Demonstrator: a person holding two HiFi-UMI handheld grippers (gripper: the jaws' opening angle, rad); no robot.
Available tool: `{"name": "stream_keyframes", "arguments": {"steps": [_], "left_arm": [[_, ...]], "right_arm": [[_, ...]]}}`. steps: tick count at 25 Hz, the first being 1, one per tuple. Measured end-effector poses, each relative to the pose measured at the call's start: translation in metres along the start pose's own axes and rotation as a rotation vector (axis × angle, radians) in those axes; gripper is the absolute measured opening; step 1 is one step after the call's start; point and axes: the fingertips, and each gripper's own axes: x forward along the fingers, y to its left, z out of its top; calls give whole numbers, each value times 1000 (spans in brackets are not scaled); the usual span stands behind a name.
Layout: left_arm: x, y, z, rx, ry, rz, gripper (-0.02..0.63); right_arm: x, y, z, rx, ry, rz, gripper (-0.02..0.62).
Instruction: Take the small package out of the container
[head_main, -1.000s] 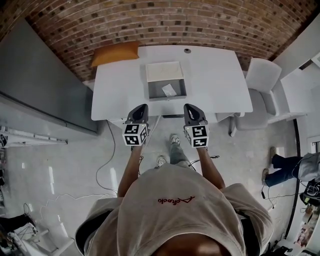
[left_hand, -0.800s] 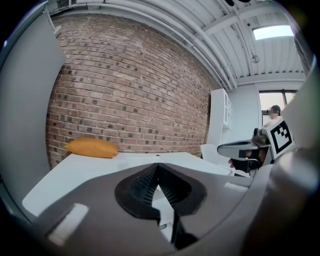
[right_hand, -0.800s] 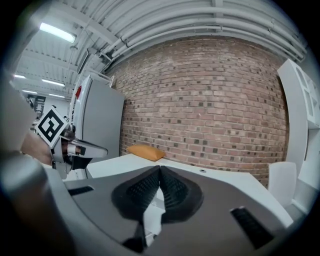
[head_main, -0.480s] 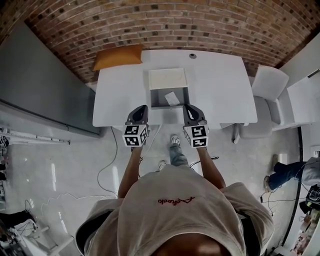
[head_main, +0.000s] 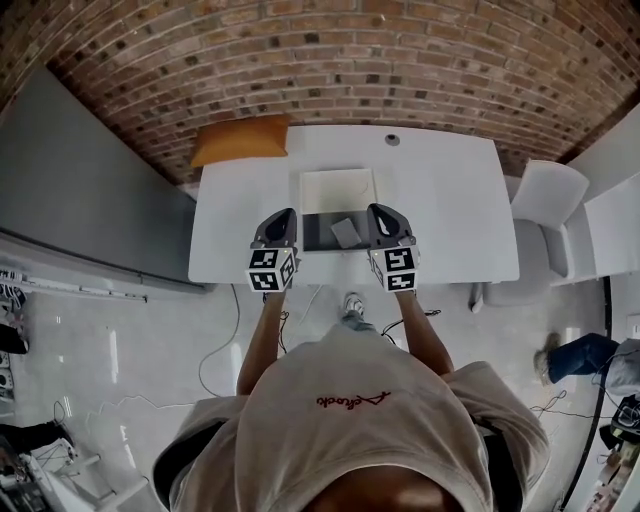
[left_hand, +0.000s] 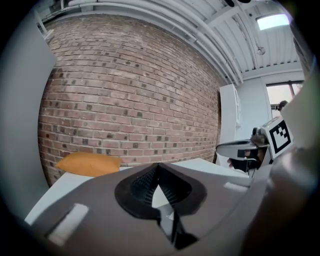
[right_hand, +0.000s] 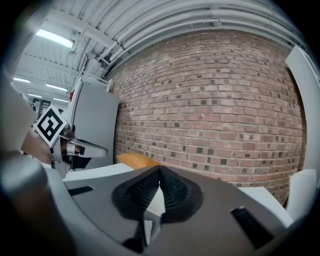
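While the left gripper (head_main: 283, 214) and right gripper (head_main: 378, 210) hover with fingers clenched on nothing above the desk's (head_main: 450, 215) front edge, one small package (head_main: 345, 232) lies inside the single open container (head_main: 313, 232) between them; one orange cushion (head_main: 240, 138) sits at the back left corner.

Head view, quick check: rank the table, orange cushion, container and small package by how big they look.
1. Table, by far the largest.
2. Container, counting its white half. It looks close to the cushion, so this rank is unsure.
3. Orange cushion.
4. Small package, lying in the container's grey half.
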Motion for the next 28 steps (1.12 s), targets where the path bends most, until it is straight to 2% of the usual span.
{"name": "stream_keyframes", "arguments": {"steps": [9, 17, 23, 28], "left_arm": [[54, 8, 23, 2, -4, 42, 9], [87, 4, 22, -7, 21, 88, 9], [93, 9, 13, 2, 70, 112, 9], [96, 18, 20, 21, 77, 114, 9]], "right_arm": [[42, -42, 10, 10, -15, 34, 11], [68, -78, 2, 27, -5, 75, 11], [80, -84, -6, 66, -4, 88, 11], [88, -80, -7, 88, -4, 90, 11]]}}
